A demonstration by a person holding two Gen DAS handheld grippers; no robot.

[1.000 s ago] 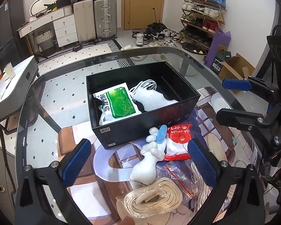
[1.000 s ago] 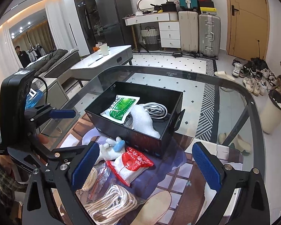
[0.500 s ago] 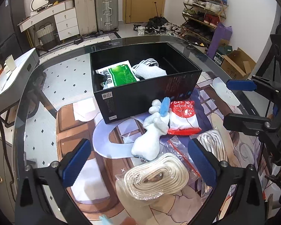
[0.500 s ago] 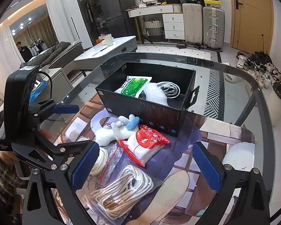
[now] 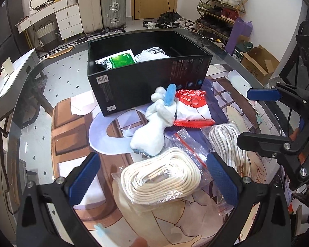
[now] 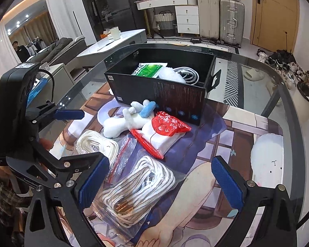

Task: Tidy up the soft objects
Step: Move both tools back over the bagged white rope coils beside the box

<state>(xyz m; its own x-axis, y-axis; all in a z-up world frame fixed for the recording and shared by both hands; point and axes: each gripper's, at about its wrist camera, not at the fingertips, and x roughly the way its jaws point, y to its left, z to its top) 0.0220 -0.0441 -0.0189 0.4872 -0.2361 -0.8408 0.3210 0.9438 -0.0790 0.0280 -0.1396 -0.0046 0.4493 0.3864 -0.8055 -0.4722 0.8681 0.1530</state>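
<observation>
A black box (image 5: 146, 82) (image 6: 175, 96) on the glass table holds a green packet (image 5: 119, 58), a white soft item and a white cable (image 6: 187, 74). In front of it lie a white plush toy (image 5: 152, 127) (image 6: 121, 121), a red and white balloon-glue packet (image 5: 192, 109) (image 6: 164, 131), and two bagged coils of cream rope (image 5: 160, 177) (image 6: 134, 187). My left gripper (image 5: 152, 183) is open, low over the nearer rope bag. My right gripper (image 6: 160, 181) is open over the other rope bag (image 5: 226, 142).
A printed mat (image 5: 72, 123) covers the glass table, whose rounded edge (image 5: 20, 107) curves at left. Suitcases (image 5: 111, 6), a dresser, a shoe rack (image 5: 222, 2) and a cardboard box stand on the floor beyond.
Both grippers have drawn back from the box and dropped lower toward the rope bags. Both stay open. The objects on the table have not moved.
</observation>
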